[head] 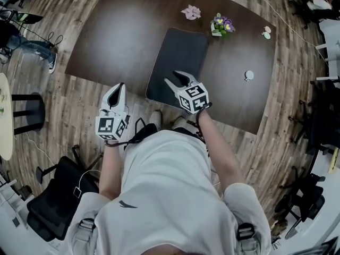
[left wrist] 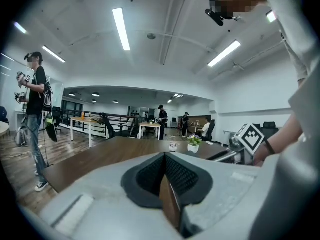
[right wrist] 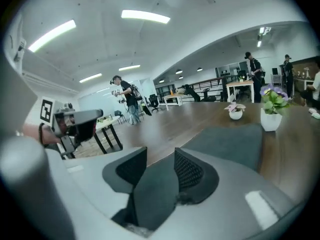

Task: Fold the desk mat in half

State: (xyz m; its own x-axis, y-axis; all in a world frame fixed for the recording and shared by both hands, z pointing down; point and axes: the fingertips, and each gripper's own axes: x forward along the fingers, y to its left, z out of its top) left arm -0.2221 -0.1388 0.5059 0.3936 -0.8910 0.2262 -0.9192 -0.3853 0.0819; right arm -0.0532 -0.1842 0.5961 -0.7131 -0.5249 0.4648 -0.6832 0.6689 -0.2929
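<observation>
The dark grey desk mat (head: 179, 62) lies flat on the brown table (head: 117, 31), with its near end at the table's front edge. My right gripper (head: 177, 78) hovers over that near end with its jaws apart. In the right gripper view (right wrist: 160, 156) the mat (right wrist: 235, 144) shows grey through the gap, and the pads do not press on it. My left gripper (head: 121, 88) hangs off the table's front edge, left of the mat. In its own view (left wrist: 164, 159) the pads meet with nothing between them.
At the table's far side stand a small pink flower (head: 191, 12) and a white pot of purple flowers (head: 221, 25). Two small white items (head: 249, 75) (head: 266, 32) lie to the right. A black chair (head: 58, 195) and a stool (head: 29, 110) stand on the floor. People stand behind the table.
</observation>
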